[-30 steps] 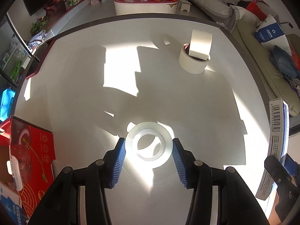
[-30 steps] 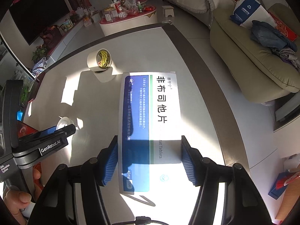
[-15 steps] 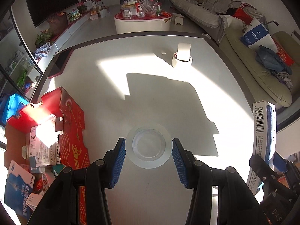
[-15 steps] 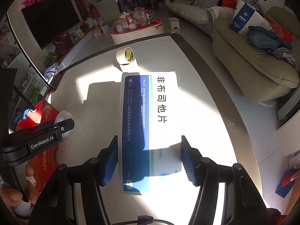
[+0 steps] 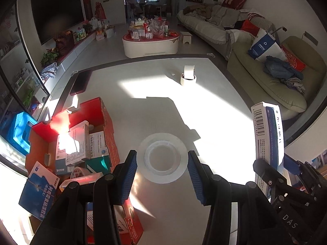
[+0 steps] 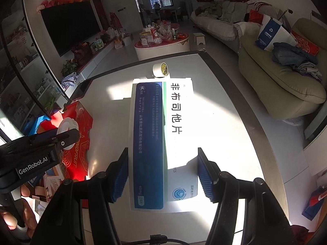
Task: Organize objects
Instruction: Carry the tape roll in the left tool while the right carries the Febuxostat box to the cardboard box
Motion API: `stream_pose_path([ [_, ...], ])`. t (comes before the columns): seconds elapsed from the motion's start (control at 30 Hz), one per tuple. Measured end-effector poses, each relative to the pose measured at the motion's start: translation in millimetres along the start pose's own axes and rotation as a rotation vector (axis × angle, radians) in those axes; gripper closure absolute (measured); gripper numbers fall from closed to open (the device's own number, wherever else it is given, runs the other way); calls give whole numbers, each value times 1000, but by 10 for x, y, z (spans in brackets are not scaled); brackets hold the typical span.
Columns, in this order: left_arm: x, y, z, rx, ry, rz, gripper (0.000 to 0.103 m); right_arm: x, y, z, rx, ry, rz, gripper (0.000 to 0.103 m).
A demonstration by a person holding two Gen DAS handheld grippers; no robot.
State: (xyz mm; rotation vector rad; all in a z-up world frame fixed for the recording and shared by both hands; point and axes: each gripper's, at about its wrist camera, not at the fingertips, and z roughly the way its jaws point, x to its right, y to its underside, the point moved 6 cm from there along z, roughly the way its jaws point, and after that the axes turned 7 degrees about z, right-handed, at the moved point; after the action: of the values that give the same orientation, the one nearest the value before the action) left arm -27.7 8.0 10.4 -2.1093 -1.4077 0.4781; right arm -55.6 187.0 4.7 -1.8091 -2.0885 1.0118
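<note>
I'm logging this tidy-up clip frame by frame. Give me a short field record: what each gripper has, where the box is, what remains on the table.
left gripper: shut on clear tape roll, lifted off the table
right gripper: shut on medicine box, lifted
red carton: open, at table's left edge, already holding medicine packs
left on table: two white tape rolls, one standing in the other; dark phone near the far left edge

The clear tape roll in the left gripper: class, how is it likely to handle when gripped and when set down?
The clear tape roll looks like smooth, glossy plastic, so it may slip between the left gripper pads. Its ring shape probably resists squeezing. Set on edge it would likely roll; laid flat it should stay put.
</note>
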Motion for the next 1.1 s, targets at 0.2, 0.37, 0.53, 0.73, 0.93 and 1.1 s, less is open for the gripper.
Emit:
stream_pose_path([
  [0.2, -115, 122, -266, 37, -29, -1, 50, -239, 120, -168, 15, -32, -42, 42],
  [0.37, -242, 218, -402, 57, -60, -9, 50, -479, 171, -285, 27, -65, -80, 42],
  [0.53, -408, 319, -509, 66, -76, -44, 50, -720, 184, -395, 43, -94, -119, 42],
  [0.73, -628, 431, -648, 82, -99, -87, 50, -973, 187, -476, 52, -124, -156, 42],
  [0.93, -860, 519, -738, 93, -141, -124, 50, -1292, 205, -518, 52, -163, -207, 42],
  [1.1, -1129, 615, -830, 101, -179, -168, 50, -1619, 256, -552, 48, -207, -267, 42],
])
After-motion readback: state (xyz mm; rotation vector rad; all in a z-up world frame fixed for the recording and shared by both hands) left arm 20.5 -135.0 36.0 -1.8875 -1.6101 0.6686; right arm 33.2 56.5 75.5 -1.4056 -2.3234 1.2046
